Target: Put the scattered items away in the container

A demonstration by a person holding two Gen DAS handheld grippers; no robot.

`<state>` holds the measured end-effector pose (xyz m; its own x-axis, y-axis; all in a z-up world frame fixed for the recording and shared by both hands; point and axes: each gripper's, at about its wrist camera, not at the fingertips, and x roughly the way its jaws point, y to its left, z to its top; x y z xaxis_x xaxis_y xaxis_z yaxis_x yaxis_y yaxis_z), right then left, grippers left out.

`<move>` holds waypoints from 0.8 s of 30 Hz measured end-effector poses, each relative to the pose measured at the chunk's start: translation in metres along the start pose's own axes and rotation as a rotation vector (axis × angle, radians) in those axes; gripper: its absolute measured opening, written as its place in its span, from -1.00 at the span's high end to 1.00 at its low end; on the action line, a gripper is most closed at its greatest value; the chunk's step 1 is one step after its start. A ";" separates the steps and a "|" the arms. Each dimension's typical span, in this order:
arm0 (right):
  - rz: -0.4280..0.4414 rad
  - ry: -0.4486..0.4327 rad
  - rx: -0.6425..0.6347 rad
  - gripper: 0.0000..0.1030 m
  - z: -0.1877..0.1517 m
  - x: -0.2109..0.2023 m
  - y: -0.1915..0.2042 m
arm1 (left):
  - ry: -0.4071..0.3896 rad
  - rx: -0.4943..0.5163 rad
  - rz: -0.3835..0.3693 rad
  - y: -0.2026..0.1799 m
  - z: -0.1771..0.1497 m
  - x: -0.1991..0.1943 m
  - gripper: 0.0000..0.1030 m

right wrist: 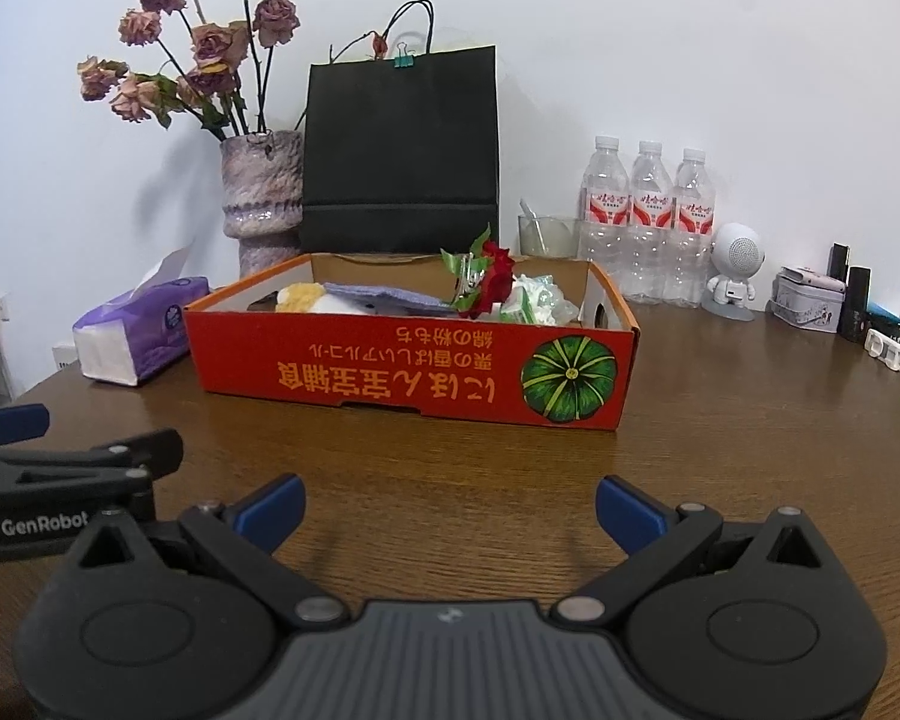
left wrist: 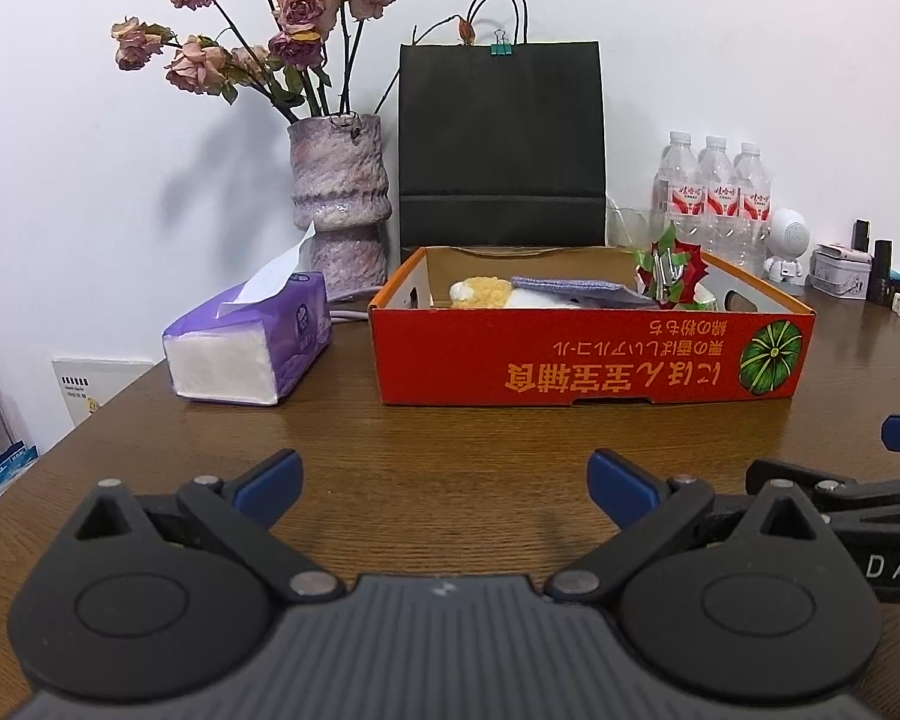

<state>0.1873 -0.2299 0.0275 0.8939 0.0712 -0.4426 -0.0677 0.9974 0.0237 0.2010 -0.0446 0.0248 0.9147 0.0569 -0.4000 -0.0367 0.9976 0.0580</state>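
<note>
A red cardboard box (left wrist: 588, 354) (right wrist: 414, 372) with a green pumpkin print stands on the brown table. Inside lie a yellow and white plush (left wrist: 483, 292) (right wrist: 300, 297), a grey-blue cloth (left wrist: 576, 288) (right wrist: 384, 297), a red artificial flower (left wrist: 675, 270) (right wrist: 489, 279) and a white-green packet (right wrist: 534, 300). My left gripper (left wrist: 444, 480) is open and empty, low over the table in front of the box. My right gripper (right wrist: 450, 510) is open and empty, beside the left one, also in front of the box.
A purple tissue pack (left wrist: 252, 348) (right wrist: 138, 336) lies left of the box. A vase of dried roses (left wrist: 339, 204) and a black paper bag (left wrist: 501, 144) stand behind it. Water bottles (right wrist: 648, 216), a white robot figure (right wrist: 735, 270) and small tins (right wrist: 810, 300) stand at the right.
</note>
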 end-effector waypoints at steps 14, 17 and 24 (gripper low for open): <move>-0.002 -0.002 -0.003 -1.00 0.000 0.000 0.000 | -0.002 0.001 -0.004 0.000 0.000 0.000 -1.00; -0.002 -0.001 -0.003 -1.00 0.000 0.000 0.000 | -0.001 0.002 -0.004 0.001 0.000 0.000 -1.00; -0.002 -0.001 -0.003 -1.00 0.000 0.000 0.000 | 0.002 0.000 -0.006 0.001 0.000 0.001 -1.00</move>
<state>0.1871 -0.2302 0.0275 0.8946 0.0689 -0.4415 -0.0668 0.9976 0.0204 0.2017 -0.0441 0.0251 0.9142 0.0507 -0.4021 -0.0311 0.9980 0.0551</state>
